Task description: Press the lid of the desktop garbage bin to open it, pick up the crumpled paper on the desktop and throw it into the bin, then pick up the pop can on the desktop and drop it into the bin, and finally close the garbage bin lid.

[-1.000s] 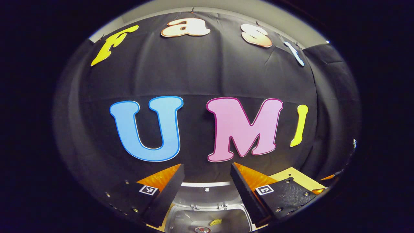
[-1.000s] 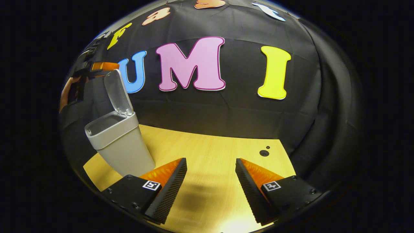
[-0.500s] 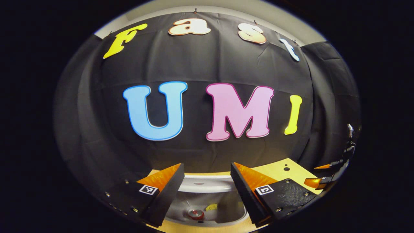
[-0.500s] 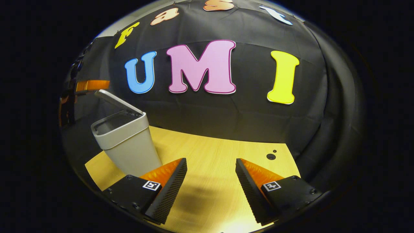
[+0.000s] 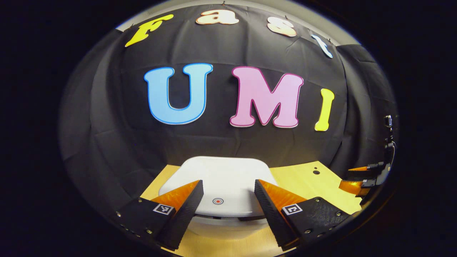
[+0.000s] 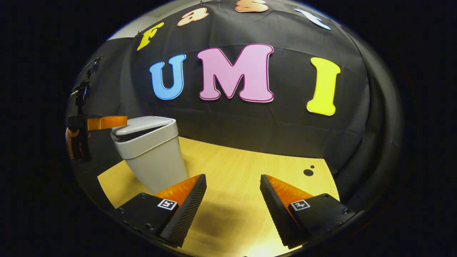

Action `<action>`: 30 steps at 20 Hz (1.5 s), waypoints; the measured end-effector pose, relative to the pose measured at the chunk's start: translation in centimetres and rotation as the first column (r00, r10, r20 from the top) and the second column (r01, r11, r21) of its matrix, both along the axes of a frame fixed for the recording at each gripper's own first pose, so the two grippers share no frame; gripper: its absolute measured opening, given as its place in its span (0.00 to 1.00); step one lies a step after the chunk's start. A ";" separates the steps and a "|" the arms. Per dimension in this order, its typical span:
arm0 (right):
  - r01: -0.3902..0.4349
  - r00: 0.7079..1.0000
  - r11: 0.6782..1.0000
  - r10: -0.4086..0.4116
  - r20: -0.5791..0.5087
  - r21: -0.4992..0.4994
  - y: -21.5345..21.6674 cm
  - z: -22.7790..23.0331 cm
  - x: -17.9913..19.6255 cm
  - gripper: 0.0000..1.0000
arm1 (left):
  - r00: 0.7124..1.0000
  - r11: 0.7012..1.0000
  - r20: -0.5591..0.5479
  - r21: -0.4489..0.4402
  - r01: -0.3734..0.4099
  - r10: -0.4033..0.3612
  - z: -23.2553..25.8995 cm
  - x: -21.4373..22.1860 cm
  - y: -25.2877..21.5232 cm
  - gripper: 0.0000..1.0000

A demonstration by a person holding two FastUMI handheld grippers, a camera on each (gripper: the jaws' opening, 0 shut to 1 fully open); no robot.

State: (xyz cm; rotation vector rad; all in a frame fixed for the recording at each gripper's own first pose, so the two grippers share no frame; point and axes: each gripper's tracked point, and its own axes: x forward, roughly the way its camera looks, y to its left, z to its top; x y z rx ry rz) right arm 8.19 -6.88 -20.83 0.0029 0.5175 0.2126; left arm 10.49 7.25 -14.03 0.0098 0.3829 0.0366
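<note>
In the left gripper view, the left gripper (image 5: 228, 200) has its fingers spread wide and holds nothing. Between and just beyond the fingertips lies the lid (image 5: 217, 182) of the bin, nearly flat, with a small round mark (image 5: 218, 201) on its near edge midway between the fingers. In the right gripper view the lid (image 6: 142, 125) sits low on the bin (image 6: 151, 157) with a dark gap under its near edge, so it looks not quite latched. That view also shows the left gripper (image 6: 103, 122) at the lid's near edge; whether it touches the lid I cannot tell.

The right gripper (image 6: 232, 200) is also wide open and empty, over bare table (image 6: 242, 171), with the bin off beyond its left finger.

No paper or can lies on the table, so closing seems the step in hand. Risks: a light press may leave the lid unlatched, or an off-centre push at its edge could tip or slide the bin.
</note>
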 end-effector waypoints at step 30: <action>0.113 0.989 0.993 -0.114 0.090 0.019 0.4 6.6 -5.0 0.98 | 0.986 0.996 0.166 0.086 0.014 -0.028 5.5 -1.8 -5.5 0.94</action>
